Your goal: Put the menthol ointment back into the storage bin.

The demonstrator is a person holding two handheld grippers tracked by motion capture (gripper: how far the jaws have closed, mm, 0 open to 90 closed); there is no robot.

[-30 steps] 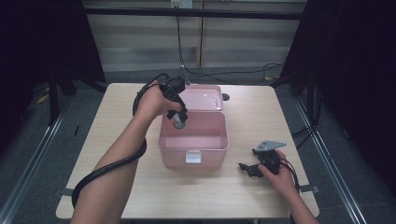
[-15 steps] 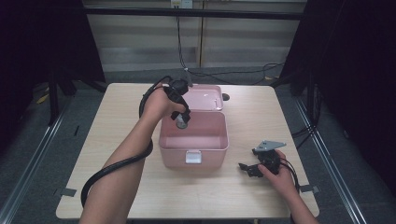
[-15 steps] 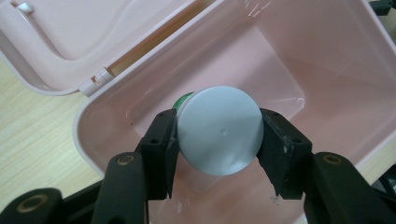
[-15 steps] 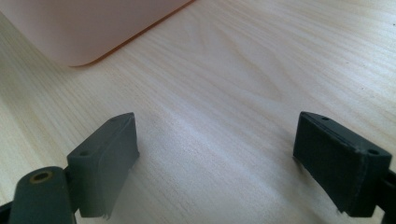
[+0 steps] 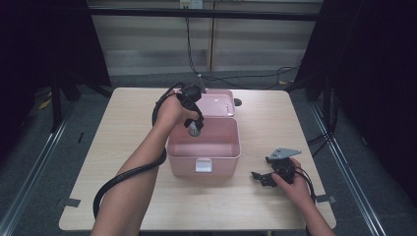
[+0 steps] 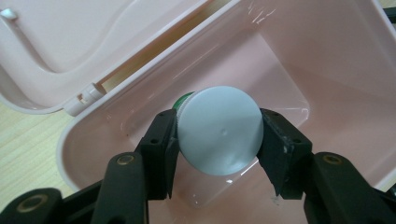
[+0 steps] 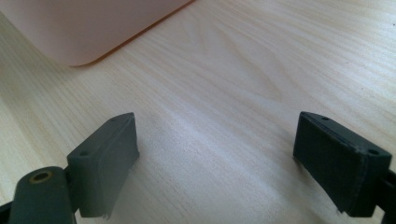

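The bottle (image 6: 219,130), seen cap-on as a grey-white disc w/ a sliver of green behind it, sat clamped between the left gripper's (image 6: 218,135) jaws, one pad on each side of the cap. It hung over the open pink box (image 5: 228,147), toward the box's 11 o'clock corner near the hinge; in the high view it read as a small grey blob (image 5: 195,129) just under the hand. Whether the bottle's base touched the box floor couldn't be told.

Change over the last sec: slight. The left hand (image 5: 172,113) w/ the bottle had drifted a touch toward 12 o'clock and looked a bit lower into the box vs. the earlier frames, where it sat nearer the rim. Judged from that, the bottle was partway through being set down inside, w/ the release not yet done.

The box lid (image 5: 219,102) lay flipped open at 12 o'clock, flat on the table (image 5: 123,113).

The right gripper (image 5: 269,175) rested on the table at approx. 4 o'clock of the box, well apart from it, same spot as before. Its jaws stood wide w/ nothing between them, bare wood grain below and a pink box corner (image 7: 79,32) at 11 o'clock in its own view.
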